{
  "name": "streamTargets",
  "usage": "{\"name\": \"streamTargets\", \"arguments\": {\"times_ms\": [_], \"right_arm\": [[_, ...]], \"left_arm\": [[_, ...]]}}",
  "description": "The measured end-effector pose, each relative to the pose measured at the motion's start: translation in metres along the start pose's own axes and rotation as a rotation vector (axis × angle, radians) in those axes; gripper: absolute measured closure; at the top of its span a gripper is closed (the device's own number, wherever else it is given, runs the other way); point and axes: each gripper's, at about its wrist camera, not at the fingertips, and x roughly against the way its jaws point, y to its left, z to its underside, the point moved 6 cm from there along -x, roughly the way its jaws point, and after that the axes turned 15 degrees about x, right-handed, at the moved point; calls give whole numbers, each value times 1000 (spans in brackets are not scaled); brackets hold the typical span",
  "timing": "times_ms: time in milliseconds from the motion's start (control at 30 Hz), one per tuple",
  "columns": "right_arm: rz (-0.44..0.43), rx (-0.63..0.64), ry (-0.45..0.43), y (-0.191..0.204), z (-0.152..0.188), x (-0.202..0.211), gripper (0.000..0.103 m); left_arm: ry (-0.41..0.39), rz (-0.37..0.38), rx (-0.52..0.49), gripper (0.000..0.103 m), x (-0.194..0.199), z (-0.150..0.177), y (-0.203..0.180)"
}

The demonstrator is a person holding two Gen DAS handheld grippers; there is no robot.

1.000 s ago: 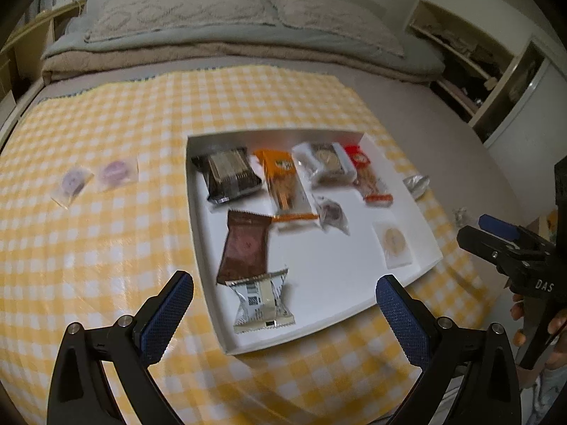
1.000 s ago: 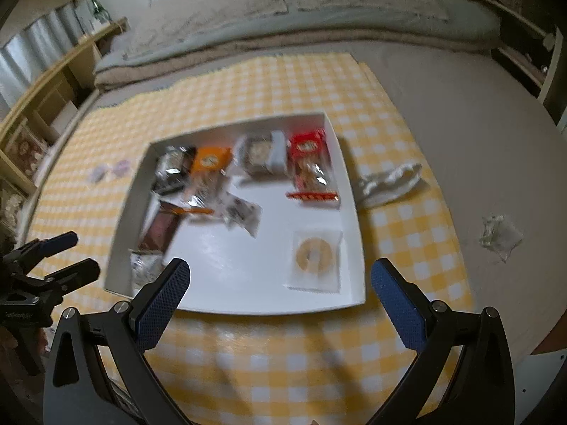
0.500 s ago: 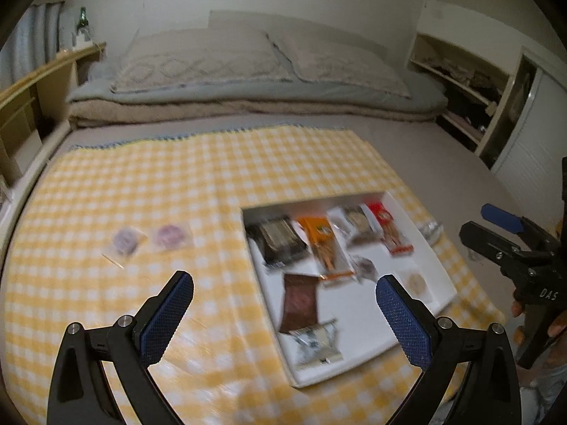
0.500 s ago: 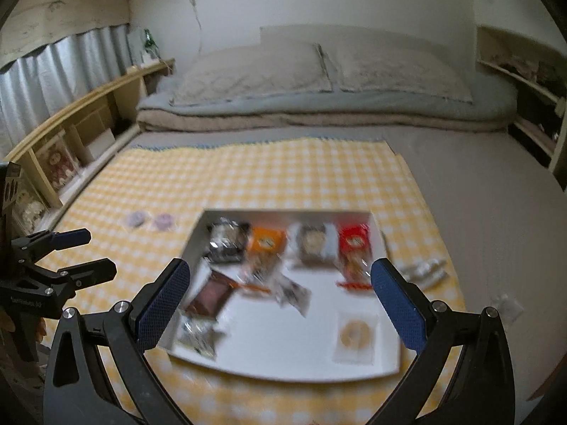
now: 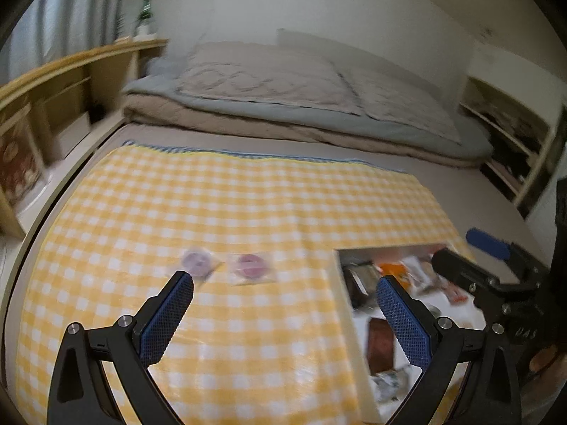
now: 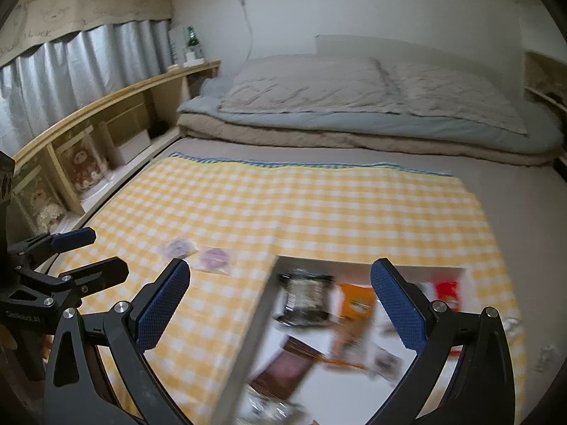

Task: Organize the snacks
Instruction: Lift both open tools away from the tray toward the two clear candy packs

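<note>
A white tray (image 5: 349, 304) with several wrapped snacks lies on a yellow checked cloth (image 5: 226, 212); it also shows in the right wrist view (image 6: 255, 322). Two clear-wrapped purple round snacks (image 5: 198, 264) (image 5: 250, 265) lie on the cloth left of the tray, also seen in the right wrist view (image 6: 177, 248) (image 6: 214, 256). My left gripper (image 5: 283, 315) is open and empty, above the cloth near the two purple snacks. My right gripper (image 6: 280, 308) is open and empty, above the tray's left edge. Each gripper shows in the other's view (image 5: 471, 258) (image 6: 78, 255).
The cloth lies on a bed with folded blankets and pillows (image 5: 283, 81) at the far end. Wooden shelves (image 6: 88, 134) run along the left side, with a green bottle (image 6: 192, 44) on top. More shelves (image 5: 510, 134) stand at the right. Both views are motion-blurred.
Both grippers have lifted and swung left. The tray has slid to the lower right of both views and the two purple snacks now lie near the left gripper's fingers. Both stayed open.
</note>
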Motion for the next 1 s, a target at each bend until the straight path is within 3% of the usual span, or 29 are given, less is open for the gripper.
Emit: {"name": "streamTargets", "arguments": {"times_ms": [267, 500, 600, 633, 700, 767, 833, 1000], "right_arm": [[-71, 8, 14, 43, -19, -67, 0], [-98, -14, 40, 53, -23, -107, 0], [-149, -23, 75, 57, -25, -126, 0], [-183, -32, 94, 59, -25, -134, 0], [-233, -57, 114, 61, -26, -143, 9], [-262, -77, 156, 63, -27, -158, 28], [-258, -95, 210, 63, -25, -174, 35], [-310, -206, 304, 65, -16, -212, 37]], "left_arm": [[-20, -49, 154, 0, -25, -30, 61], [-56, -52, 136, 0, -50, -56, 80], [-54, -24, 119, 7, -68, -62, 86], [-50, -16, 114, 13, -74, -63, 89], [-28, -14, 111, 18, -89, -63, 95], [-19, -12, 95, 18, -101, -63, 104], [-1, -22, 60, 18, -117, -62, 109], [46, -70, -82, 17, -155, -53, 114]]}}
